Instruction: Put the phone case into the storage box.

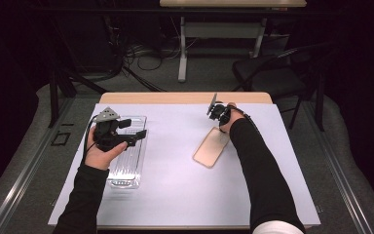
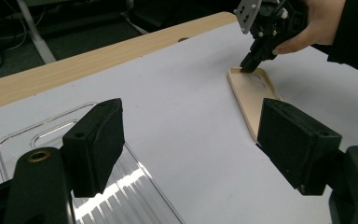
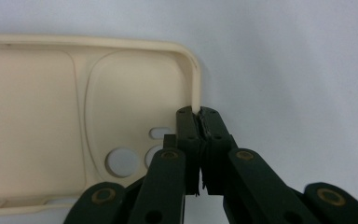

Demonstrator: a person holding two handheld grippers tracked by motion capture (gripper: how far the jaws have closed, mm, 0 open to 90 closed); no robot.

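Observation:
A beige phone case (image 1: 211, 147) lies hollow side up on the white mat, right of centre. My right gripper (image 1: 217, 125) points down at its far end. In the right gripper view the jaws (image 3: 199, 114) are shut on the case's thin side rim (image 3: 196, 88), beside the camera cutout. The left gripper view shows the same pinch (image 2: 249, 65) on the beige case (image 2: 254, 98). My left gripper (image 1: 137, 130) hovers over a clear phone case (image 1: 126, 165) at the mat's left. Its jaws (image 2: 191, 140) stand wide apart with nothing between them, and the clear case (image 2: 116, 200) lies below.
The white mat (image 1: 175, 185) covers most of the wooden table (image 1: 185, 97). Beyond the far edge stand a dark chair (image 1: 268, 73) and the legs of another table (image 1: 182, 53), with cables on the floor.

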